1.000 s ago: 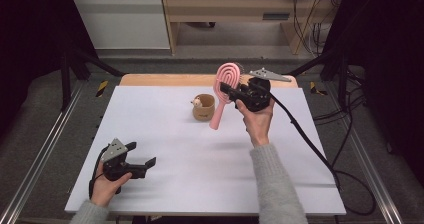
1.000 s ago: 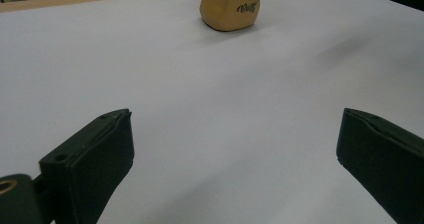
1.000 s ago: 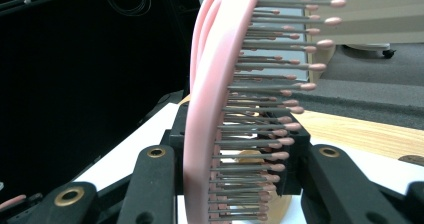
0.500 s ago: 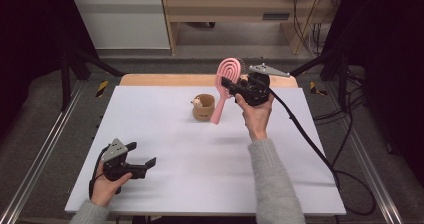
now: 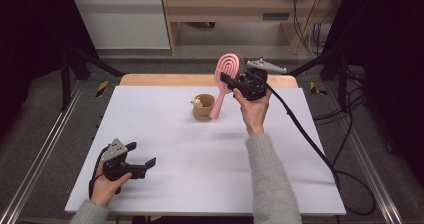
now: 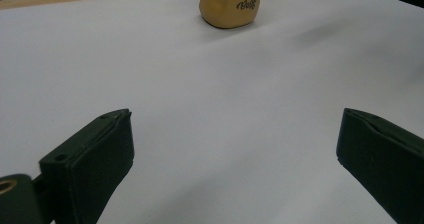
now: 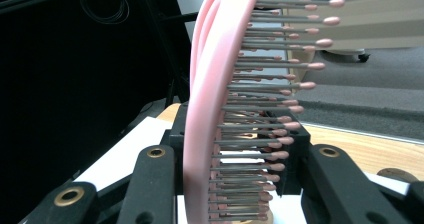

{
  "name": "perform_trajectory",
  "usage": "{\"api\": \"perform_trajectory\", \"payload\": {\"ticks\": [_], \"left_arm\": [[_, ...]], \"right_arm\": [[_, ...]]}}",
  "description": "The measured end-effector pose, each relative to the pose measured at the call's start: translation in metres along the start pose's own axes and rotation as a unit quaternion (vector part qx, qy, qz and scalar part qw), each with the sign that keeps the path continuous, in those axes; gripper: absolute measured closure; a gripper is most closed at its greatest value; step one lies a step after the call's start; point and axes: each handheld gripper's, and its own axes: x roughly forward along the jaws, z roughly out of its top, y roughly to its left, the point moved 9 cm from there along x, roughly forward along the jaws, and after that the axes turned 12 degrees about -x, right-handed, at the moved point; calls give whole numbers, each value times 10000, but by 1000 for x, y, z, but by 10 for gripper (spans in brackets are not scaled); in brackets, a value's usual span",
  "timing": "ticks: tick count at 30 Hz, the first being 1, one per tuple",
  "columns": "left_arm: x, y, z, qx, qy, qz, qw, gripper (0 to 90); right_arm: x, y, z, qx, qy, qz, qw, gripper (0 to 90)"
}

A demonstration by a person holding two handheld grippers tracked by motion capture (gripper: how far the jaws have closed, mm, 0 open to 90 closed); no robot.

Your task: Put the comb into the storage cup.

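A pink hairbrush [image 5: 226, 71] is held upright over the far middle of the white table [image 5: 200, 154], with my right gripper [image 5: 235, 82] shut on its head. In the right gripper view the brush [image 7: 207, 109] stands between the jaws of that gripper [image 7: 230, 169], bristles pointing right. Its handle slants down to the right side of a tan cup [image 5: 203, 107]; whether they touch I cannot tell. My left gripper [image 5: 142, 154] rests at the near left, open with nothing between its jaws. From the left gripper view [image 6: 232, 149] the cup [image 6: 230, 6] stands far ahead.
A wooden strip [image 5: 165, 79] runs along the table's far edge. The right gripper's cable [image 5: 300, 134] trails across the right side of the table and off its edge. Metal frame rails [image 5: 45, 149] flank the table.
The right hand has raised the hairbrush slightly and shifted it a little toward the far side. The left gripper has stayed where it was.
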Motion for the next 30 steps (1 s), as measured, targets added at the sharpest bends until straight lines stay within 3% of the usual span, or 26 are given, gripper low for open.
{"api": "perform_trajectory", "payload": {"ticks": [30], "left_arm": [[0, 0, -1, 24, 18, -12, 10000, 19]], "right_arm": [[25, -9, 12, -54, -39, -254, 9997, 623]]}}
